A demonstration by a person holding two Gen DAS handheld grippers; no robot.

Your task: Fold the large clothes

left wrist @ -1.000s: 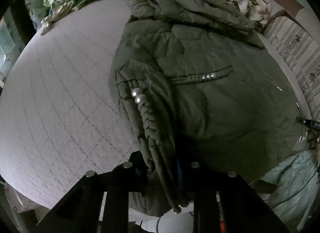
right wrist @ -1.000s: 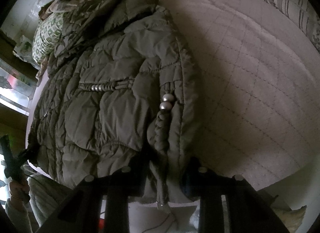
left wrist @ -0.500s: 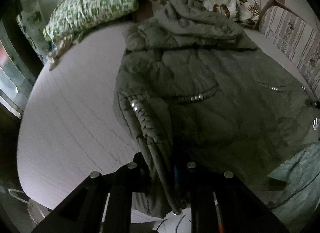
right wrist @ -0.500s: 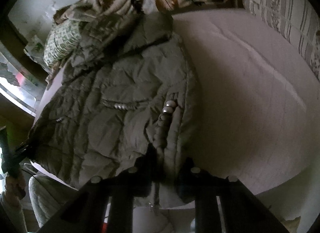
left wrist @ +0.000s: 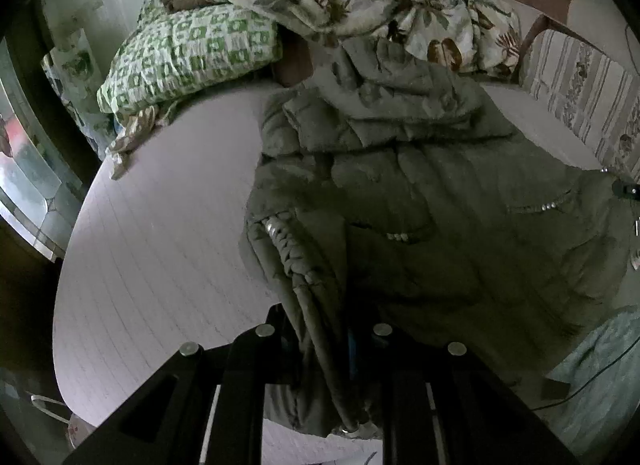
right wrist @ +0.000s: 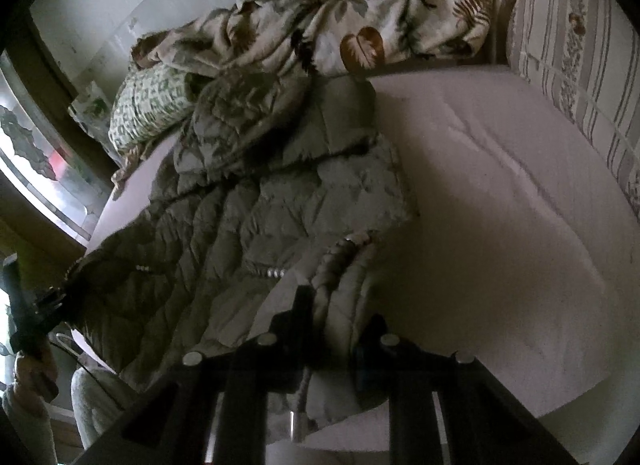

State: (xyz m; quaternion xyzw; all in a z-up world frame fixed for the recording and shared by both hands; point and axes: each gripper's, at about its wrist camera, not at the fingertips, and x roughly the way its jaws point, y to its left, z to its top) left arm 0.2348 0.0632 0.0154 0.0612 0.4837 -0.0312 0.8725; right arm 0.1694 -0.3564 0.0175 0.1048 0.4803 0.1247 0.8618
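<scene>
Lying lengthwise, jacket (left wrist: 420, 201) hood far (hem pinched by both claws (left wrist: 324, 337) (right wrist: 332, 329)).

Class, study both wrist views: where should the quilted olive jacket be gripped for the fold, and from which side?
Grip the jacket at its two bottom hem corners, coming from the near bed edge. The hem hangs closest, its bunched corners thin enough to pinch. The left gripper and right gripper are shut there now.
</scene>
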